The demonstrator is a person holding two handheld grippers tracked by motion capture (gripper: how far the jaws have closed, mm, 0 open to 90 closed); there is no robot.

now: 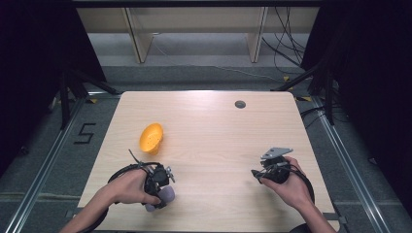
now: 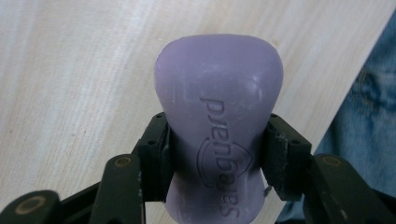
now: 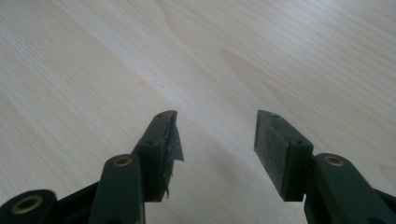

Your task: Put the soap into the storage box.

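Clamped on a lilac, waisted bar of soap point(image 2: 218, 130) with embossed lettering, the left gripper point(image 2: 218, 154) pressed both black pads against the bar's narrow middle, near the front left edge of the pale wooden table point(image 1: 218, 131). Its purple end showed under the left hand point(image 1: 127, 188). Well apart, the right gripper point(image 3: 217, 135) hovered over bare wood, jaws spread with nothing between. An orange perforated plastic scoop point(image 1: 151, 138) lay farther back

The right gripper point(image 3: 217, 135) rises from the bottom of the frame with its two black jaws standing apart and nothing between them, the left pad point(image 3: 170, 144) frayed along its inner edge, over the pale wooden table point(image 3: 140, 51), whose grain runs diagonally across the frame.
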